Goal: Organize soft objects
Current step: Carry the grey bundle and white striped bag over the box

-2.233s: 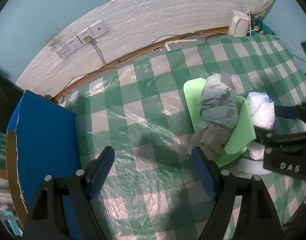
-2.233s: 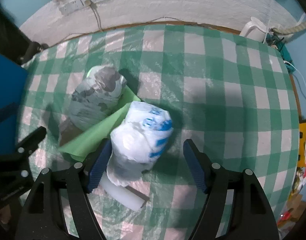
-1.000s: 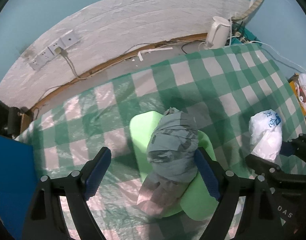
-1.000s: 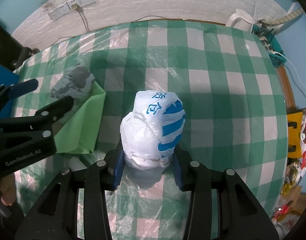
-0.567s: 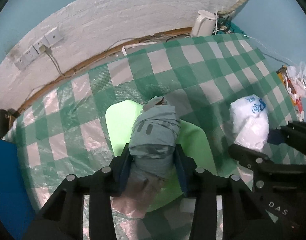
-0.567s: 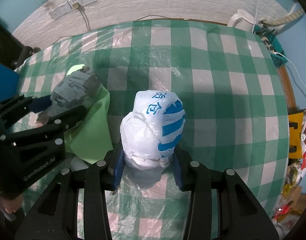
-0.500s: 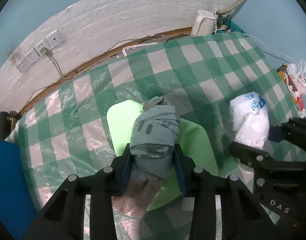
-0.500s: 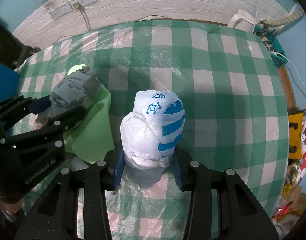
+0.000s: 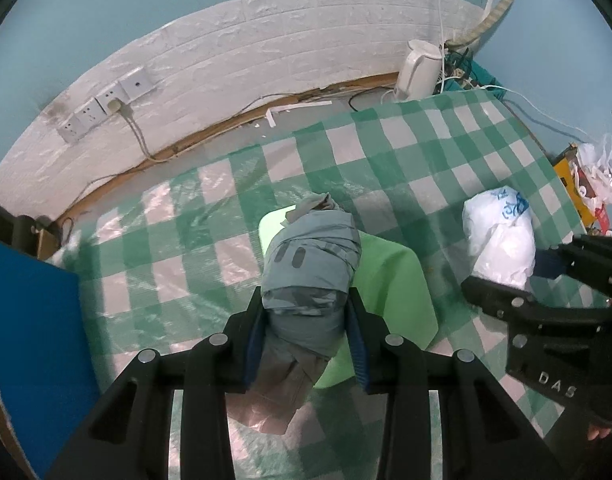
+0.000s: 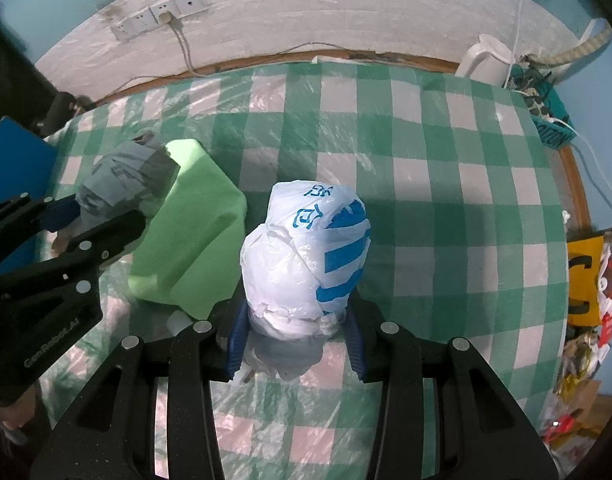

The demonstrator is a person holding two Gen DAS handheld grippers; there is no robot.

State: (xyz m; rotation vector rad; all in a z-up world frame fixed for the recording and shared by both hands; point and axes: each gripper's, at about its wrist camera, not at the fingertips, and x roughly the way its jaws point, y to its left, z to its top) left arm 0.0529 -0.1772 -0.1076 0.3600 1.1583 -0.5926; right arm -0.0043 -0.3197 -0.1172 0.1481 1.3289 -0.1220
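Grip status: my left tongs (image 9: 306, 340), wide apart a second ago, have just closed and now clamp the grey bundle (image 9: 311, 268) over the green sheet (image 9: 389, 292). My right tongs (image 10: 294, 340) stay clamped on the white bag (image 10: 306, 256) above the tablecloth (image 10: 445, 184). Both soft items are secured; I judge them ready to carry.

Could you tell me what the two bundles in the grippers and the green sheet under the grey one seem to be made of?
Grey bundle: matte woven cloth, probably a rolled garment, given its folds and seams.
White bundle: thin glossy plastic bag, crinkled, with blue print.
Green sheet: smooth and matte, bends in soft curves; possibly foam or felt, hard to tell.
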